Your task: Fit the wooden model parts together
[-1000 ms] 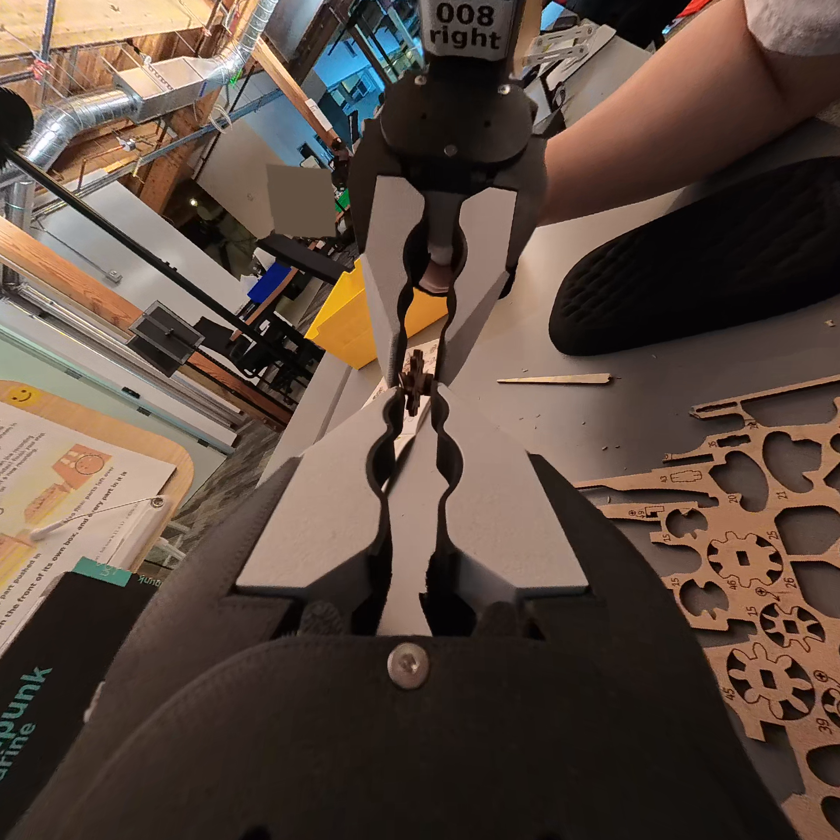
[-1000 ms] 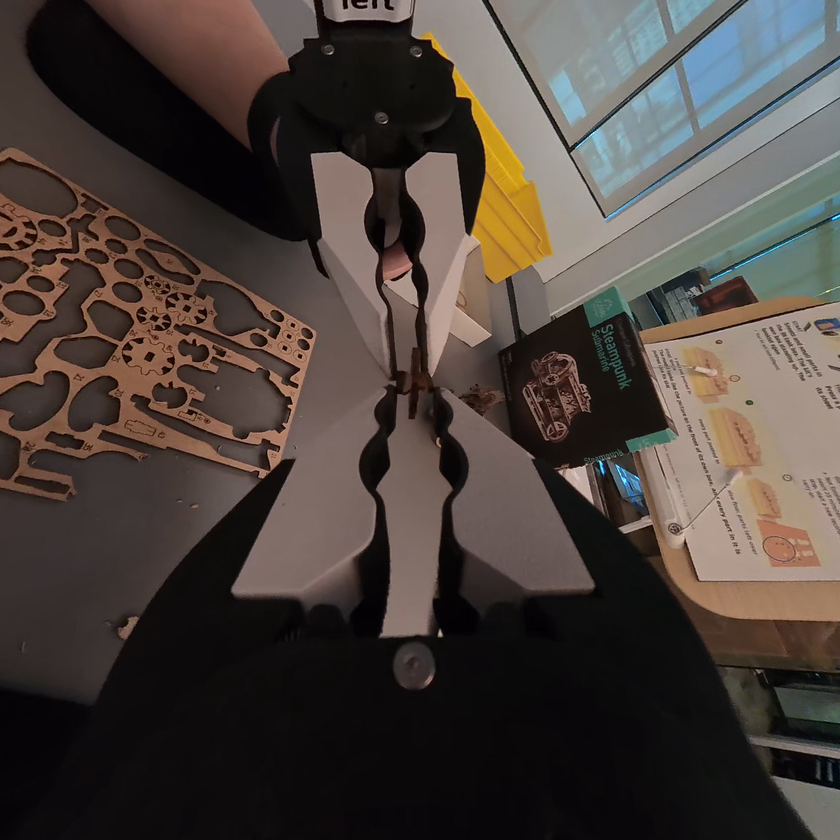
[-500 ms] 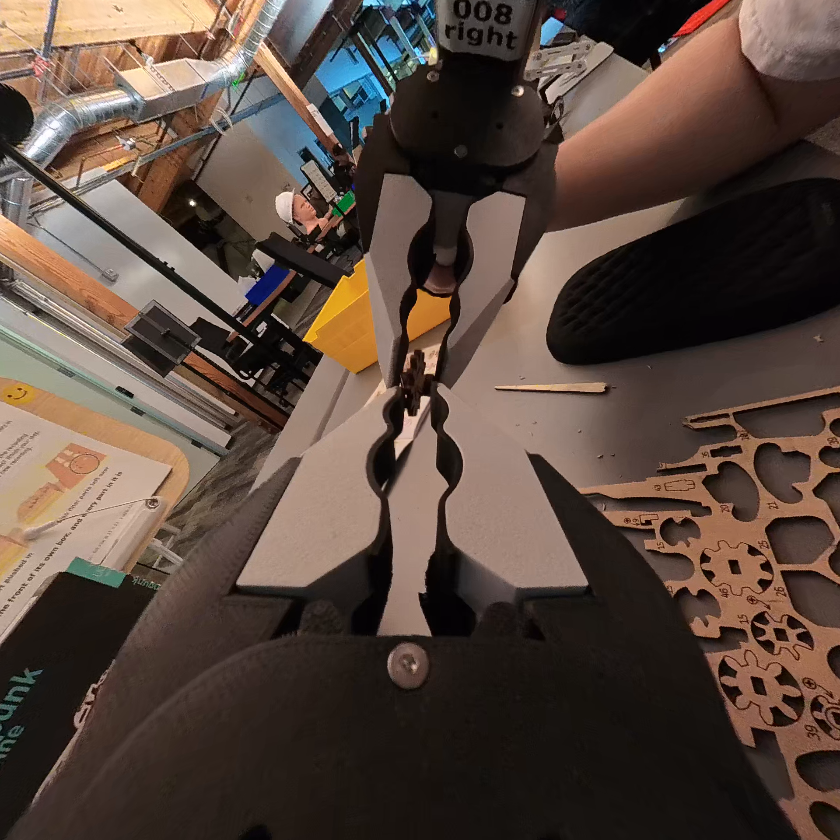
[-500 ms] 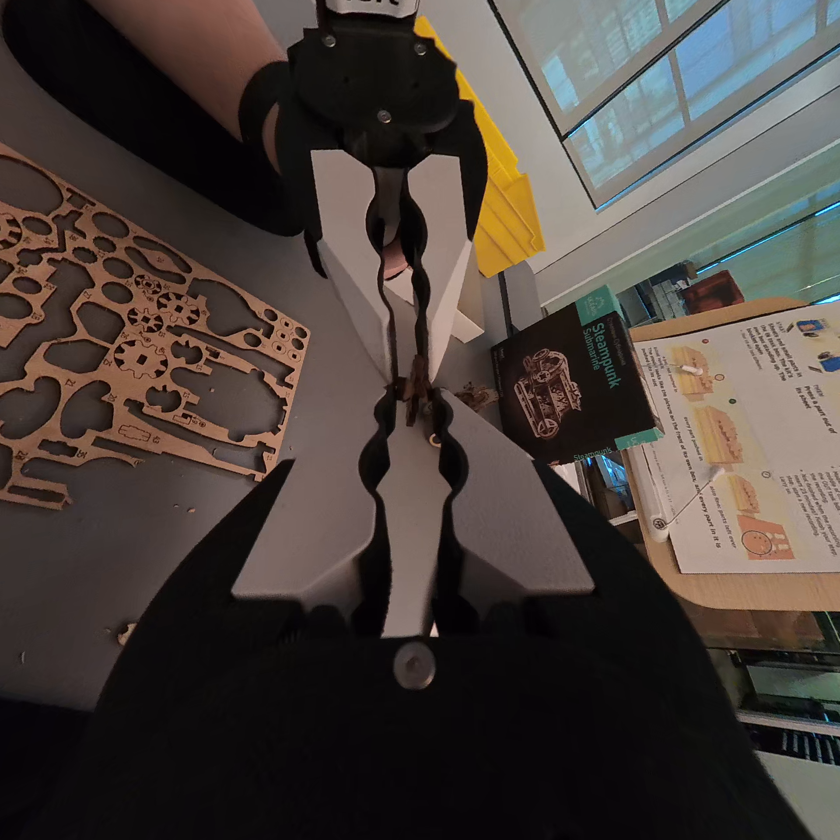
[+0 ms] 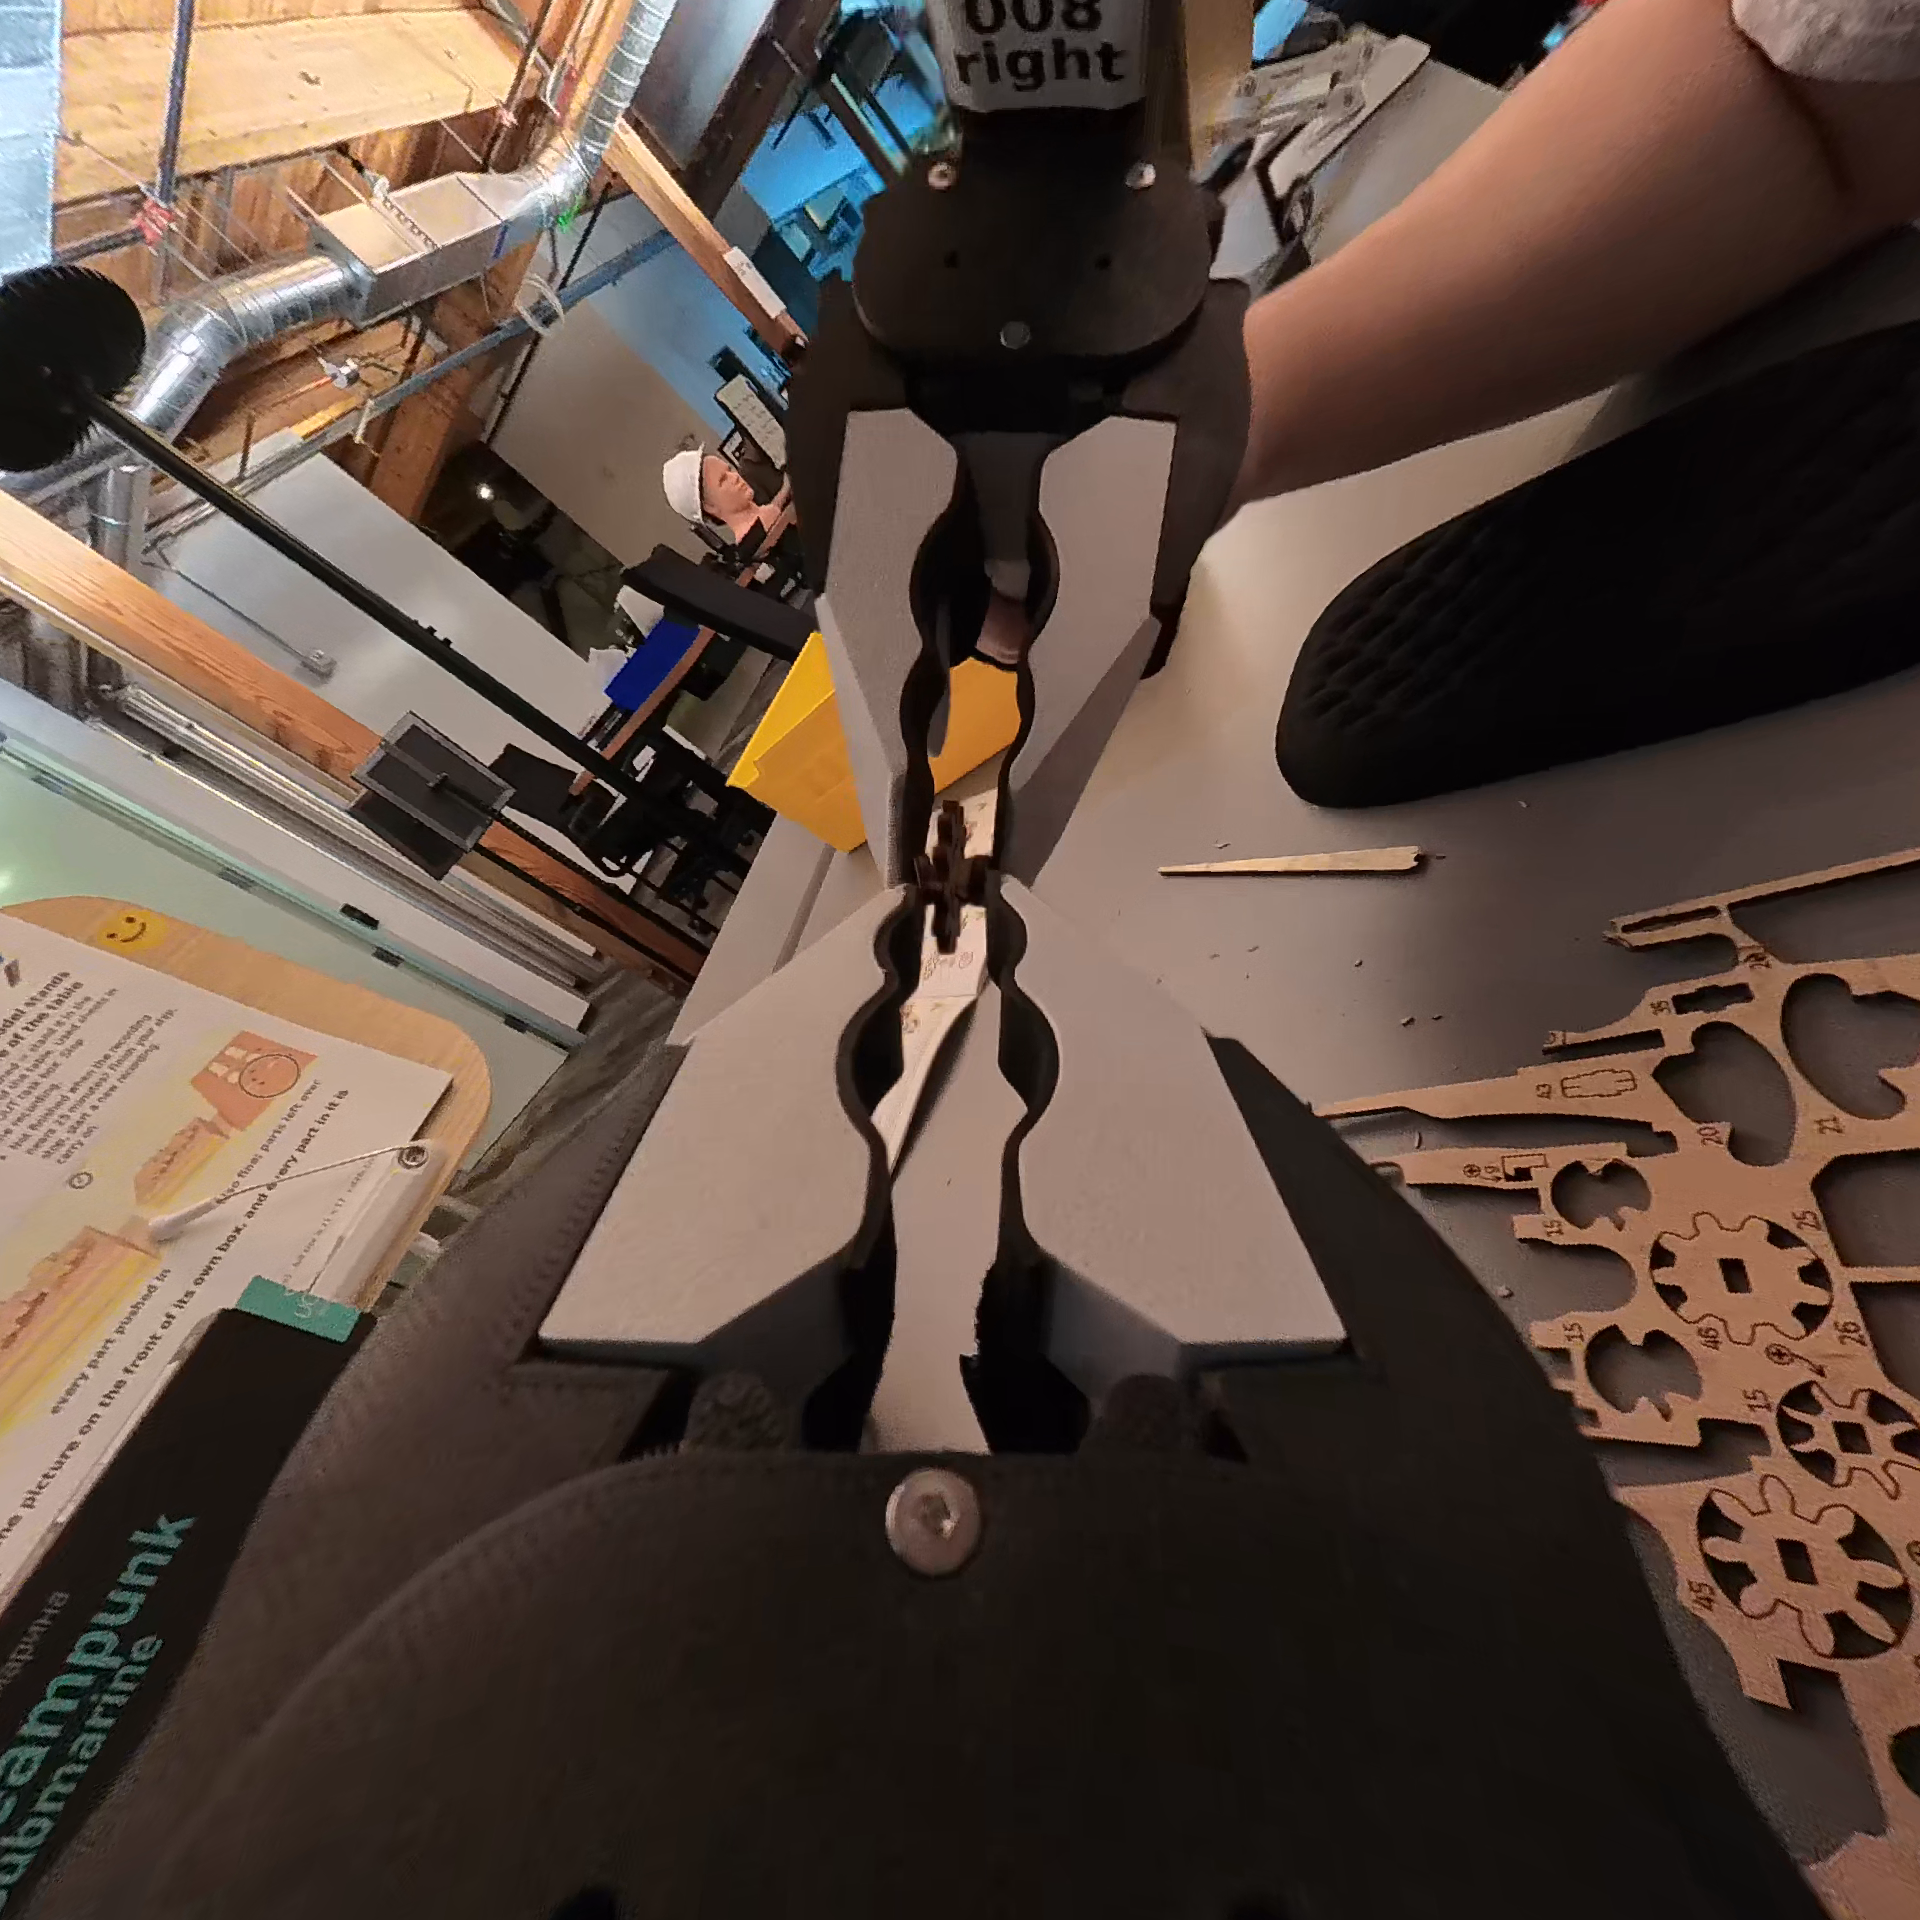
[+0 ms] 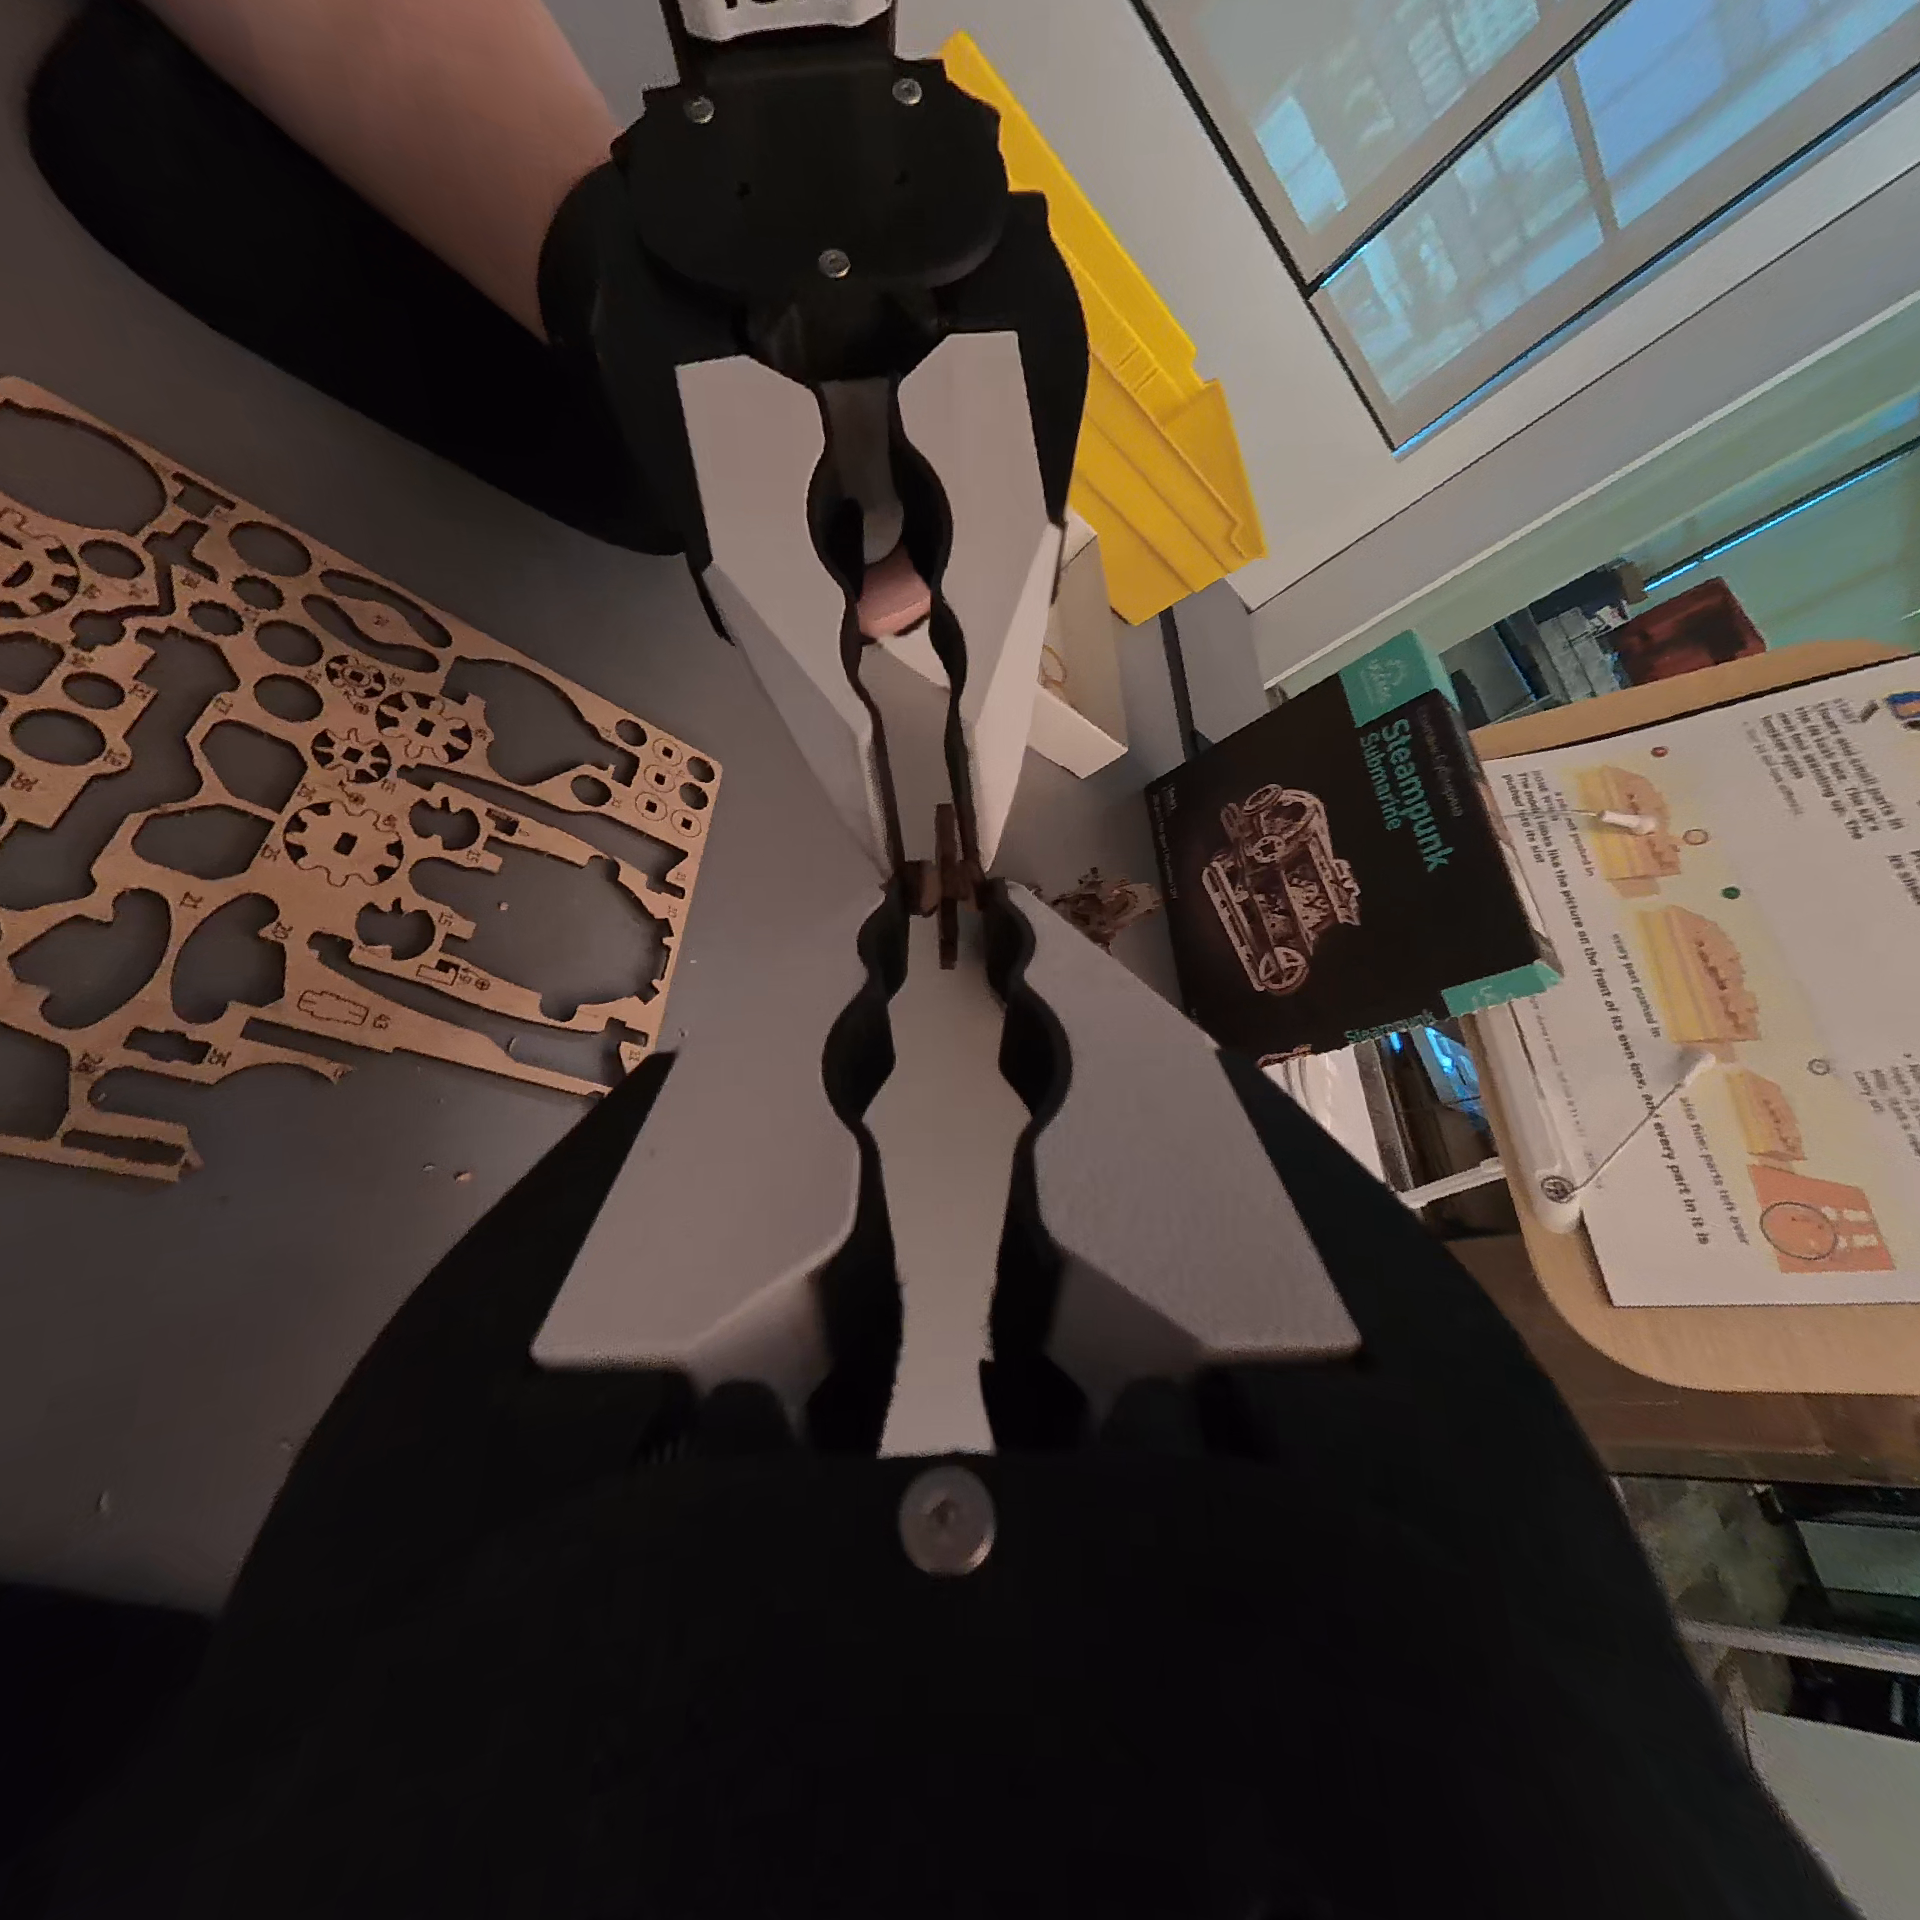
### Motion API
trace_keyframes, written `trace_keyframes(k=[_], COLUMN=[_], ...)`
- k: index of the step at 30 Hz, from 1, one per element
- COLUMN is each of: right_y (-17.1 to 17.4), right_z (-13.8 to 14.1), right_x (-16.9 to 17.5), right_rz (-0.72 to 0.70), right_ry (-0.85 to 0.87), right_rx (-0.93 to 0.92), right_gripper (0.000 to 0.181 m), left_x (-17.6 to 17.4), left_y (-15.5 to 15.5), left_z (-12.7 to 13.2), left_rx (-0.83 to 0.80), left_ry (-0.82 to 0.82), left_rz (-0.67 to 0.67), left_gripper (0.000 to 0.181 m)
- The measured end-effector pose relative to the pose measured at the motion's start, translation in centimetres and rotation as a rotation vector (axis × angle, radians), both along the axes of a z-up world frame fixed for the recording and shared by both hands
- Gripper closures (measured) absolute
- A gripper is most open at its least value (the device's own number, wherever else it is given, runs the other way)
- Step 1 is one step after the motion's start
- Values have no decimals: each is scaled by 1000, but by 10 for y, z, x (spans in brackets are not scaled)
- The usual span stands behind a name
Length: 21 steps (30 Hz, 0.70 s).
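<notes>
Meeting tip to tip above the grey worktop (image 5: pixel 1558 831), the left hand-held gripper (image 5: pixel 948 914) and the right hand-held gripper (image 6: pixel 940 914) each pinch a small dark wooden piece. In the left wrist view, a toothed gear (image 5: pixel 945 878) sits just beyond the left tips, with the right hand-held gripper coming down from 12 o'clock, its jaws nearly closed on the same cluster. In the right wrist view, a short cross-piece (image 6: pixel 914 875) runs through the gear at the contact point. Which tool holds which piece cannot be told apart, as the parts overlap.

Judging by this, the fit is under way: the two parts touch and look at least partly seated, but whether the joint is pressed home is too small to tell.

The laser-cut sheet (image 6: pixel 312 831) lies flat at 9 o'clock in the right wrist view, many outlines already punched out, several gears left in it. So most of the model probably remains to be built. A wooden sliver (image 5: pixel 1288 862) rests at 2 o'clock in the left view, and the kit box (image 6: pixel 1340 862) stands at 3 o'clock in the right.
</notes>
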State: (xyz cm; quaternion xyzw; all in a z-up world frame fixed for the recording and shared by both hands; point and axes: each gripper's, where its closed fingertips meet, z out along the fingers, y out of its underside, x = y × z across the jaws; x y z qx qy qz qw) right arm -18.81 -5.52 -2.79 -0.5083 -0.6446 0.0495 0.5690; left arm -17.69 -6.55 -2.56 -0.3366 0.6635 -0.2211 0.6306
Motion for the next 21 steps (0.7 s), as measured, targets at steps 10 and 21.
trace_keyframes(k=[10,21], right_y=[-2,0], right_z=[3,7], right_x=[1,0], right_rz=[6,-20], right_ry=[-28,-6], right_rx=[125,85], right_gripper=[168,169], left_x=[1,0], left_y=[-2,-1], left_z=[2,7], left_rx=[74,26], left_ry=[-10,-21], left_rz=[25,29], left_gripper=[172,172])
